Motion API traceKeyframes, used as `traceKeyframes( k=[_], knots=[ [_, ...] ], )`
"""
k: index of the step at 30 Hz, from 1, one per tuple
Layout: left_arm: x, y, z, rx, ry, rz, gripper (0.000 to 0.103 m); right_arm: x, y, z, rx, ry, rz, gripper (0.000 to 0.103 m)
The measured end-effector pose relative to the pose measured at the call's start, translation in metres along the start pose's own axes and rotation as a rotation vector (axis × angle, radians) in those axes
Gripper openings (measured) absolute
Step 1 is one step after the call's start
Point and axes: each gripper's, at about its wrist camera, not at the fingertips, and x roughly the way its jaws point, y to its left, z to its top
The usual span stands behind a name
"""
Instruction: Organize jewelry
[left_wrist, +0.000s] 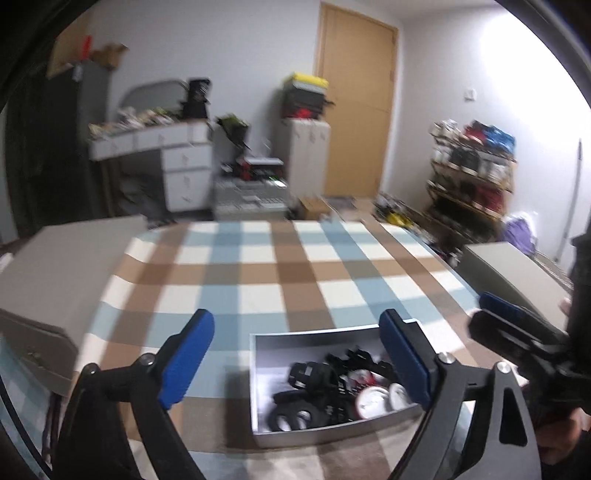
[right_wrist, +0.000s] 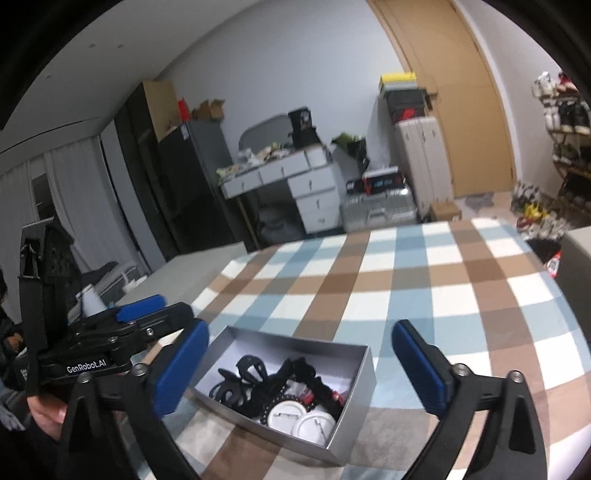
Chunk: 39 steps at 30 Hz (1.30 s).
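Note:
A grey open box (left_wrist: 295, 434) sits on the checked tablecloth near the front edge; it also shows in the right wrist view (right_wrist: 360, 391). It holds black hair clips (right_wrist: 238, 382), black bands and chains (left_wrist: 314, 380), and white round badges (right_wrist: 306, 421), which also show in the left wrist view (left_wrist: 373, 400). My left gripper (left_wrist: 297, 363) is open and empty, its jaws spread above the box's left side. My right gripper (right_wrist: 301, 369) is open and empty, its jaws spread over the box. Each gripper shows at the edge of the other's view.
The checked tablecloth (left_wrist: 258, 266) covers the table. A grey flat box (left_wrist: 59, 273) lies at the table's left and another grey block (left_wrist: 517, 273) at its right. Beyond the table stand a white desk (right_wrist: 295, 184), suitcases, a door and a shoe rack (left_wrist: 472, 166).

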Motion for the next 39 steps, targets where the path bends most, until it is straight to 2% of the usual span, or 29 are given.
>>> traceKeyframes(
  k=[2, 6, 10, 14, 19, 26, 31, 39],
  knots=[
    [-0.001, 0.001, -0.005, 0.002, -0.040, 0.062, 0.100, -0.002, 0.002, -0.003, -0.009, -0.014, -0.004, 0.103],
    [-0.007, 0.001, -0.018, 0.023, -0.116, 0.124, 0.102, -0.002, 0.008, -0.015, -0.054, -0.027, -0.039, 0.103],
    [-0.003, 0.004, -0.028, 0.015, -0.109, 0.147, 0.102, -0.004, 0.016, -0.027, -0.128, -0.028, -0.072, 0.103],
    [-0.003, 0.008, -0.036, -0.011, -0.103, 0.154, 0.102, -0.005, 0.016, -0.037, -0.137, -0.013, -0.081, 0.103],
    [-0.003, 0.005, -0.049, 0.005, -0.108, 0.220, 0.102, -0.004, 0.013, -0.045, -0.157, 0.002, -0.120, 0.103],
    [-0.002, 0.005, -0.052, -0.005, -0.089, 0.215, 0.102, -0.003, 0.017, -0.047, -0.183, 0.007, -0.134, 0.103],
    [-0.002, -0.004, -0.053, 0.037, -0.090, 0.213, 0.102, -0.001, 0.016, -0.047, -0.176, 0.020, -0.144, 0.103],
    [-0.011, -0.002, -0.055, 0.015, -0.133, 0.204, 0.102, -0.002, 0.012, -0.046, -0.158, 0.021, -0.152, 0.103]
  ],
)
